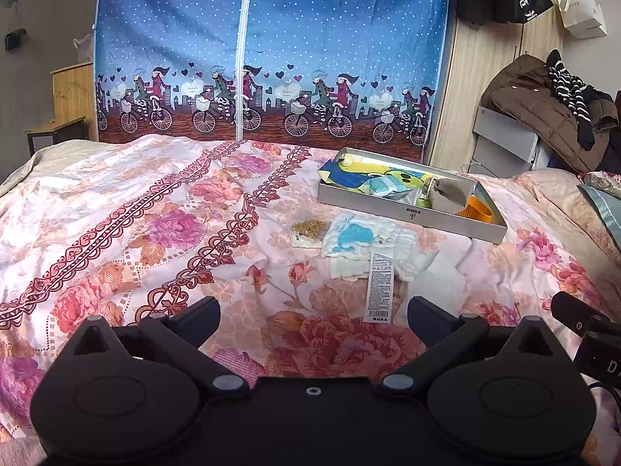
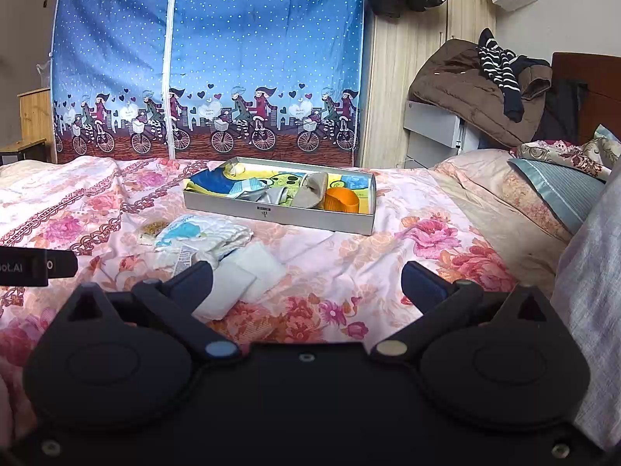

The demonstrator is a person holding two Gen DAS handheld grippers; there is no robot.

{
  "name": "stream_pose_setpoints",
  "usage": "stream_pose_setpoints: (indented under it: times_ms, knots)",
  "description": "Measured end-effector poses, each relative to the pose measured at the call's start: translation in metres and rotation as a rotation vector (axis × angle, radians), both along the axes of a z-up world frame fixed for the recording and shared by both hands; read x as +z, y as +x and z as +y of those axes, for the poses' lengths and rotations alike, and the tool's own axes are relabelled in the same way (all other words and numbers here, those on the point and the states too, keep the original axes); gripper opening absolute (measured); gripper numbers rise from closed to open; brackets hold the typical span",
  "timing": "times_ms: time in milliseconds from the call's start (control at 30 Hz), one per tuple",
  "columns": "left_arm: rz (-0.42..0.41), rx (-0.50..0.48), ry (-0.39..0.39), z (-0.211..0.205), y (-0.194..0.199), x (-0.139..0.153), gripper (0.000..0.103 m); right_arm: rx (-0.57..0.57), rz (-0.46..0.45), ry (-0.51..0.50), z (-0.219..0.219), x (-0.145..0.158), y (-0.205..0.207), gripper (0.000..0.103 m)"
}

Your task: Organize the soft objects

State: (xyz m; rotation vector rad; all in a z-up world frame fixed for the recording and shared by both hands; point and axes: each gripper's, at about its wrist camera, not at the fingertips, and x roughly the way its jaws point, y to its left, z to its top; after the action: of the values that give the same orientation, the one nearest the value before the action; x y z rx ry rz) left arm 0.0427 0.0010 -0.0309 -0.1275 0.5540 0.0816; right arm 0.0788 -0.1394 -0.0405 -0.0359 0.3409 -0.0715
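While the left gripper (image 1: 313, 320) hung wide apart and empty over the floral bedspread (image 1: 116, 213), a folded white cloth (image 1: 365, 244) with a barcoded tag, print unreadable, lay just before the grey box (image 1: 411, 209). In the right view, "ot.AI" showed on the other device (image 2: 37, 266); the right gripper (image 2: 306, 283) gaped wide, its left finger over white pads (image 2: 248, 272).

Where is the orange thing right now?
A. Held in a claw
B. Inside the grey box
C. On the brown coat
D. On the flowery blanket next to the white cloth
B. The orange thing sits inside the grey box, at its right end, while both claws hang open and empty over the blanket.
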Motion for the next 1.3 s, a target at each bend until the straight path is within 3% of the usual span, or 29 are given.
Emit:
stream_pose_setpoints:
  times_ms: [1067,1300]
  knots:
    - [0.009,0.003,-0.002,0.001,0.0,-0.002,0.102,0.0,0.021,0.008,0.003,-0.004,0.001,0.103]
    - [0.041,0.005,-0.033,0.007,0.006,-0.005,0.102,0.119,0.126,0.039,0.005,-0.009,0.02,0.103]
